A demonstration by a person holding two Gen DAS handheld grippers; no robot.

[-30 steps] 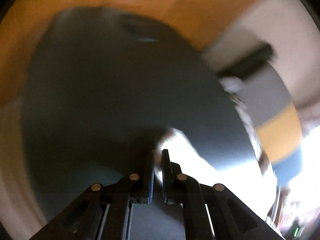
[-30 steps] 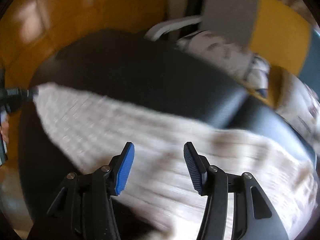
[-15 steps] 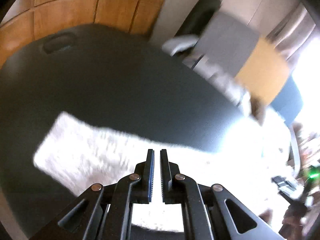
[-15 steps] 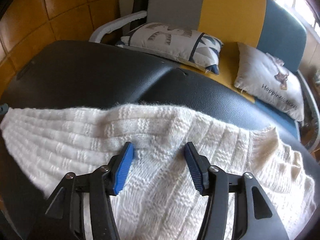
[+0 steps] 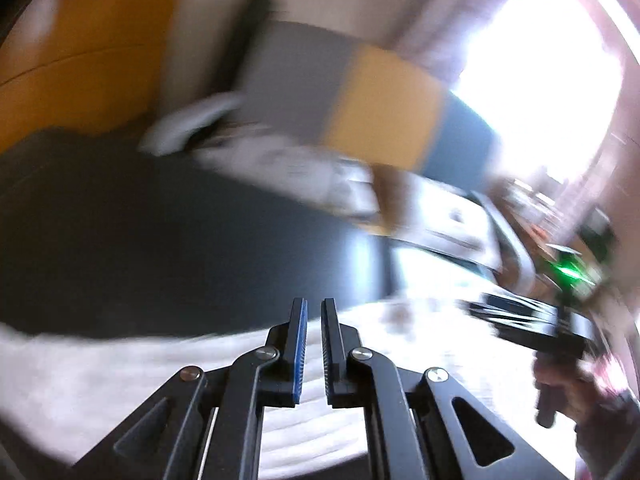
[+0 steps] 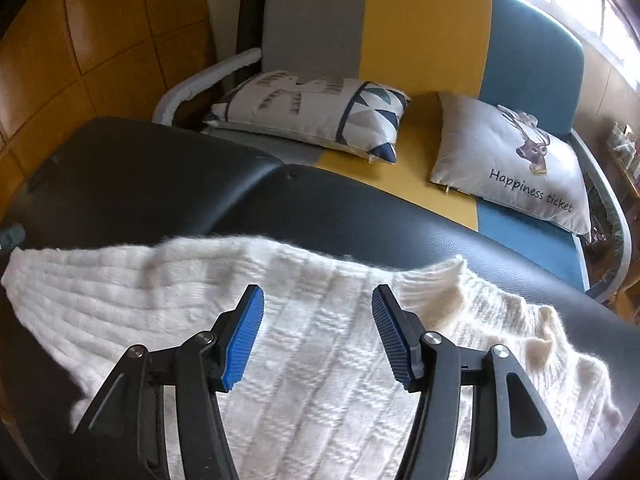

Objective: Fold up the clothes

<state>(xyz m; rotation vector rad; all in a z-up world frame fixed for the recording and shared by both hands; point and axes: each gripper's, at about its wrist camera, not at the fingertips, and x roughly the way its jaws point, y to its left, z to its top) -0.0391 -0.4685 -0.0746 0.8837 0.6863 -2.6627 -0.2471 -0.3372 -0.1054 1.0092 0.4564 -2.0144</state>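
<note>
A: Where is the white knitted sweater [image 6: 320,352] lying?

B: It is lying spread across the black padded table [image 6: 160,184], covering the near part and leaving the far part bare. A ribbed edge [image 6: 444,280] is standing up slightly to the right of centre. In the left wrist view the sweater [image 5: 120,368] is showing only as a blurred pale band along the table [image 5: 160,220].

A: How is the right gripper [image 6: 318,344] standing?

B: It is hovering over the middle of the sweater with its blue-padded fingers [image 6: 244,344] spread wide apart and nothing between them. Whether the tips are touching the knit cannot be told.

A: And the left gripper [image 5: 314,352]?

B: Its fingers [image 5: 299,352] are standing almost together, with a narrow slit between the pads. No cloth is showing in that slit. The view is motion-blurred, so contact with the sweater below cannot be judged.

A: What is appearing at the right edge of the left wrist view?

B: The right gripper [image 5: 520,320], blurred, with a hand [image 5: 568,392] gripping its handle and a green light [image 5: 568,270] glowing above it.

A: What is lying beyond the table?

B: A sofa [image 6: 424,16] in grey, yellow and blue panels, carrying a patterned cushion [image 6: 312,112] and a deer cushion [image 6: 512,172] lettered "Happiness ticket". Orange wall tiles [image 6: 100,40] are filling the left side.
</note>
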